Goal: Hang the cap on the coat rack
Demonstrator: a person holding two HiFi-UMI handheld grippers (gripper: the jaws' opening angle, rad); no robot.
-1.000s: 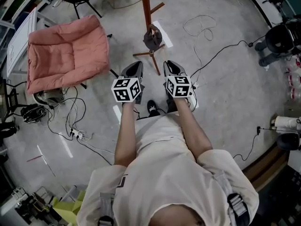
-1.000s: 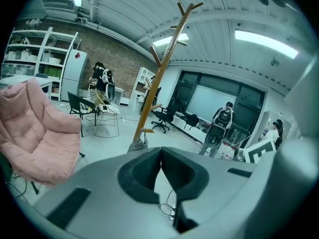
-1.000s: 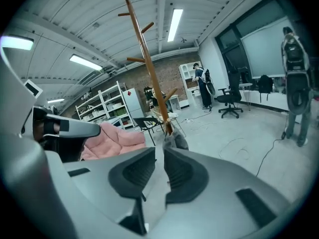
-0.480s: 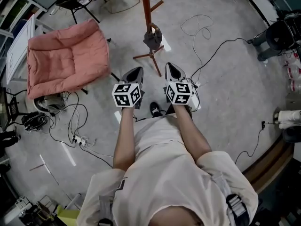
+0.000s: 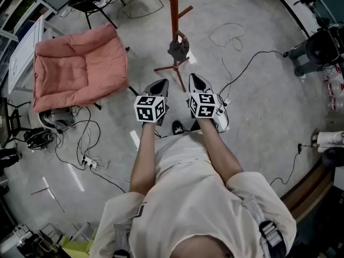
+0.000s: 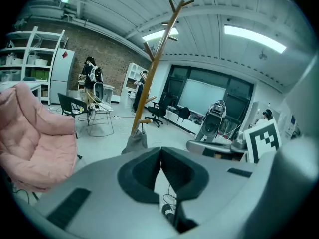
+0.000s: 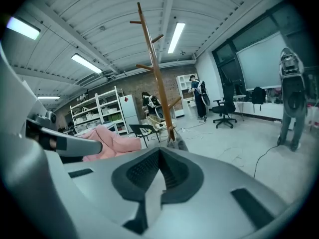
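A grey cap (image 5: 178,47) hangs on a low peg of the wooden coat rack (image 5: 173,12), which stands on the floor ahead of me. Both grippers are held side by side in front of my body, short of the rack's feet and apart from the cap. My left gripper (image 5: 159,85) is shut with nothing in it, and so is my right gripper (image 5: 195,81). In the left gripper view the cap (image 6: 135,142) hangs beside the rack (image 6: 154,68), beyond the jaws. The right gripper view shows the rack (image 7: 155,78) and the cap (image 7: 179,144) just past its shut jaws.
A pink cushioned chair (image 5: 79,64) stands at the left. Cables (image 5: 236,69) trail over the concrete floor. A black folding chair (image 5: 90,3) is at the back left and dark equipment (image 5: 318,46) at the right. Shelves (image 7: 98,114) and people (image 7: 200,97) stand far off.
The left gripper has drifted slightly right, closer to the right one. Both stay shut and empty. The cap hangs on the same peg throughout.
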